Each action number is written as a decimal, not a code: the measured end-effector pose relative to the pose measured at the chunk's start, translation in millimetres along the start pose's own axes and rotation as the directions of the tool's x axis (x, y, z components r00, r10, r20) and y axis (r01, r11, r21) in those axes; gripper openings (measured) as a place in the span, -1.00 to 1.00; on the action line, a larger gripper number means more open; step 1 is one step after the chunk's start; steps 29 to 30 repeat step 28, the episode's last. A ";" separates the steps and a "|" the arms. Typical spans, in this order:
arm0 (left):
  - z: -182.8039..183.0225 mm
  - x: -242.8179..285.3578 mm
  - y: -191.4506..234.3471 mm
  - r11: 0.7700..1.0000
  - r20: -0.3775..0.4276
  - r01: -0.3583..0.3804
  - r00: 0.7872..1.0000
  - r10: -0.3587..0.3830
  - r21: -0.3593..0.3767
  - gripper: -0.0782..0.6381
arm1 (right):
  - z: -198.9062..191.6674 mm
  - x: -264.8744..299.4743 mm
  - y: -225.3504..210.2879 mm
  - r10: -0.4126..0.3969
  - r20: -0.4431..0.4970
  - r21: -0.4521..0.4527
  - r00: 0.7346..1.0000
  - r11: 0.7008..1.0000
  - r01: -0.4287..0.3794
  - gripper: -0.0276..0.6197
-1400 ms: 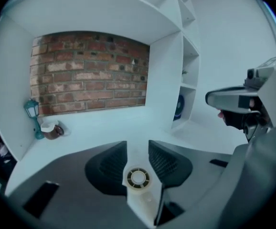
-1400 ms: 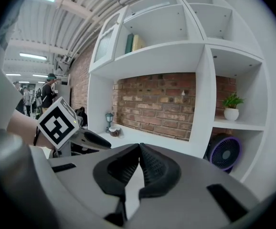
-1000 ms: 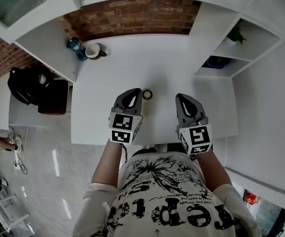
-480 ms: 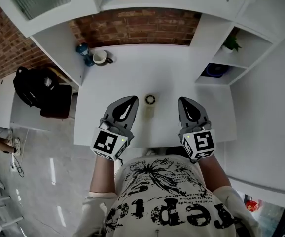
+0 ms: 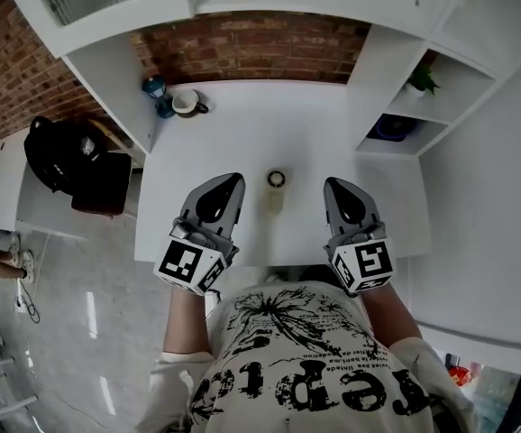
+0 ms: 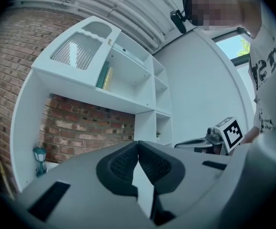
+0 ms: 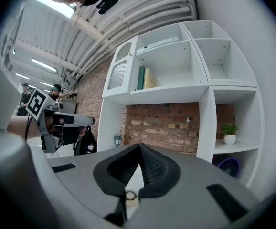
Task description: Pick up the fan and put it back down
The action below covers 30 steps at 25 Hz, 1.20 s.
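Fan (image 5: 276,190) lies on table (image 5: 269,133), mug (image 5: 187,104) behind left.

I am looking down on a white table (image 5: 242,124), with a red-brown brick wall (image 5: 242,48) running across the upper middle of the frame. My left gripper (image 5: 233,180) and right gripper (image 5: 331,184) are showing grey, each carrying a black-and-white patterned marker cube (image 5: 188,264), and the fan (image 5: 275,197) between them is showing pale cream. My white shirt (image 5: 306,368) at lower centre is bearing black print.
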<state>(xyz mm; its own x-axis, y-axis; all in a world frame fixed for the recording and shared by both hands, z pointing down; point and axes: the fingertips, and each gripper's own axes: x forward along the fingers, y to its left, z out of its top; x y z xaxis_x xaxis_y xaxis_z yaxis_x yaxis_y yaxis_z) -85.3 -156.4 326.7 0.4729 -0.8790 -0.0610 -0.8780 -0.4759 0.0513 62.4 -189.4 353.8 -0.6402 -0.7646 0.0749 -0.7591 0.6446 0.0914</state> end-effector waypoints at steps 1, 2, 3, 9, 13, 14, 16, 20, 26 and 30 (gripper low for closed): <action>-0.3 -0.9 -0.1 1.000 -0.002 0.000 1.000 0.000 0.002 -0.74 | 0.0 0.3 1.5 0.002 -0.001 0.000 1.000 1.000 -0.002 -0.87; -1.0 -1.5 0.0 1.000 -0.007 0.000 1.000 0.000 0.003 -0.74 | -0.3 0.7 2.8 0.004 -0.003 -0.001 1.000 1.000 -0.004 -0.87; -1.9 -1.8 0.4 1.000 -0.011 -0.001 1.000 0.001 0.002 -0.74 | -0.8 1.0 3.8 0.006 -0.005 -0.002 1.000 1.000 -0.006 -0.87; -7.7 -1.7 2.6 1.000 -0.038 -0.003 0.999 0.003 -0.010 -0.74 | -6.1 5.2 6.3 0.002 -0.022 -0.001 1.000 1.000 -0.002 -0.87; -16.6 -0.8 4.0 0.999 -0.071 -0.011 0.997 0.008 -0.041 -0.74 | -10.9 9.4 7.4 0.009 -0.025 -0.003 1.000 1.000 -0.009 -0.87; -16.7 0.7 3.7 0.999 -0.064 -0.007 0.998 0.005 -0.036 -0.74 | -12.6 10.4 7.1 0.012 -0.026 0.000 1.000 1.000 -0.012 -0.87; -18.1 3.1 3.8 1.000 -0.059 -0.005 0.998 0.004 -0.026 -0.74 | -15.9 12.8 7.0 0.018 -0.029 0.004 0.999 1.000 -0.018 -0.87; -20.6 5.6 4.2 1.000 -0.071 -0.009 0.997 0.007 -0.023 -0.74 | -20.4 15.1 7.3 0.026 -0.029 0.018 0.999 1.000 -0.025 -0.87; -23.9 12.1 4.9 1.000 -0.087 0.000 0.996 -0.001 -0.020 -0.74 | -24.4 18.2 6.3 0.024 -0.035 0.028 0.999 0.999 -0.023 -0.87; -26.2 14.1 4.8 1.000 -0.093 0.002 0.996 -0.004 -0.020 -0.74 | -26.0 18.5 5.3 0.022 -0.039 0.029 0.999 0.999 -0.021 -0.87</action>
